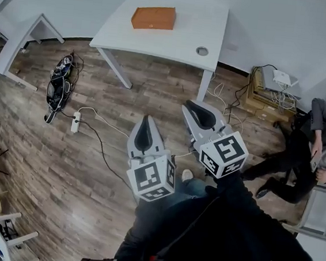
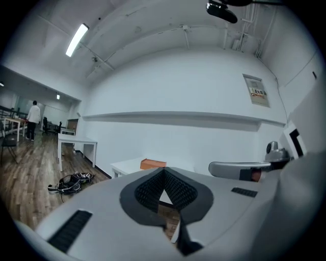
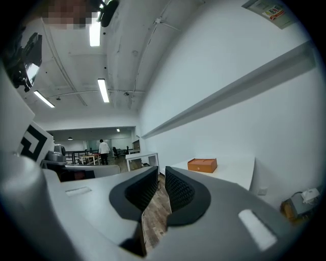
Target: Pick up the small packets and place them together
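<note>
**Head view.** The person stands on the wood floor (image 1: 27,159), well short of the white table (image 1: 178,42). The left gripper (image 1: 146,122) and right gripper (image 1: 193,107) are held side by side in front of the body, both pointing towards the table. I judge this a carrying posture for the approach, not a reach. An orange box (image 1: 153,17) lies near the table's far left corner. The only other feature is a cable hole (image 1: 202,50) towards the near right corner. No small packets can be made out; whether they are inside the orange box cannot be told. Task judged not begun.

**Left gripper view.** The left gripper (image 2: 164,173) has its fingers closed tip to tip with nothing in them, leaving only a small gap behind the tips. The orange box (image 2: 153,164) shows just above the tips, well apart from them, so the tool is probably aimed at it.

**Right gripper view.** The right gripper (image 3: 161,176) has its fingers a narrow slit apart and empty, with floor showing through. The orange box (image 3: 202,165) sits right of the tips, on the table.
</note>
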### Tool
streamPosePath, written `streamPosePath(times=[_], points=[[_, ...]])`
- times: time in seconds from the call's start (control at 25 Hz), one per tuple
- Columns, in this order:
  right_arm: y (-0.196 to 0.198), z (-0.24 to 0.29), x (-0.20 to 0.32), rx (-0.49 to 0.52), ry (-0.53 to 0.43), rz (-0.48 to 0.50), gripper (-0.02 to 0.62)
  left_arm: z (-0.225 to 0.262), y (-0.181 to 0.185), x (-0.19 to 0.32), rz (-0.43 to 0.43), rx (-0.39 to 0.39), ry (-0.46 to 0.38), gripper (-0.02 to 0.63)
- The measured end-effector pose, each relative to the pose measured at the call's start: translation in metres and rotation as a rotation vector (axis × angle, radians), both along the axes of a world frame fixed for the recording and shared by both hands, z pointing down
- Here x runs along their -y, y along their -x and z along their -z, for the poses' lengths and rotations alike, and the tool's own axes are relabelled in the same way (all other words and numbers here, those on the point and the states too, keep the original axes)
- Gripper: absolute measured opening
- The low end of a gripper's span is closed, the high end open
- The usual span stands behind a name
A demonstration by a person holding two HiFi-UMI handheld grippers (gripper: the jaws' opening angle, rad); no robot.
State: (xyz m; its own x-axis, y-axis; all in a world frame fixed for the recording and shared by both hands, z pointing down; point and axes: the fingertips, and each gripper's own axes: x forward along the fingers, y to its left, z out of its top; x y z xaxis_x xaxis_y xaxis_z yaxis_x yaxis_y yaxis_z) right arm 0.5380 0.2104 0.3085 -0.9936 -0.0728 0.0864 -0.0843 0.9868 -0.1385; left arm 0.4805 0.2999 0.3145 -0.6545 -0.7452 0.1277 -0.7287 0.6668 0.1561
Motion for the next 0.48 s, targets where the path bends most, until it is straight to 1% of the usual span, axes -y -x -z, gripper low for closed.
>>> streamPosePath(times=[0.12, 0.2, 0.24, 0.32, 0.4, 0.44, 0.48], points=[[0.017, -0.008, 0.014, -0.014, 0.016, 0.003, 0.021, -0.006, 0.020, 0.011, 0.009, -0.039, -0.010, -0.002], [0.028, -0.009, 0.024, -0.008, 0.019, -0.002, 0.021, -0.007, 0.035, 0.018, 0.023, -0.031, -0.004, -0.002], [0.035, -0.009, 0.029, -0.004, 0.018, -0.006, 0.025, -0.006, 0.043, 0.022, 0.032, -0.013, -0.002, -0.002], [0.053, -0.010, 0.041, 0.003, 0.020, -0.018, 0.039, 0.001, 0.062, 0.031, 0.043, 0.052, 0.003, -0.002], [0.076, -0.011, 0.054, 0.006, 0.022, -0.034, 0.043, 0.009, 0.082, 0.044, 0.030, 0.111, 0.000, -0.002], [0.089, -0.012, 0.060, 0.007, 0.021, -0.042, 0.044, 0.009, 0.094, 0.050, 0.017, 0.116, -0.003, -0.002], [0.103, -0.013, 0.066, 0.006, 0.022, -0.049, 0.046, 0.006, 0.108, 0.056, 0.004, 0.104, -0.001, -0.002]])
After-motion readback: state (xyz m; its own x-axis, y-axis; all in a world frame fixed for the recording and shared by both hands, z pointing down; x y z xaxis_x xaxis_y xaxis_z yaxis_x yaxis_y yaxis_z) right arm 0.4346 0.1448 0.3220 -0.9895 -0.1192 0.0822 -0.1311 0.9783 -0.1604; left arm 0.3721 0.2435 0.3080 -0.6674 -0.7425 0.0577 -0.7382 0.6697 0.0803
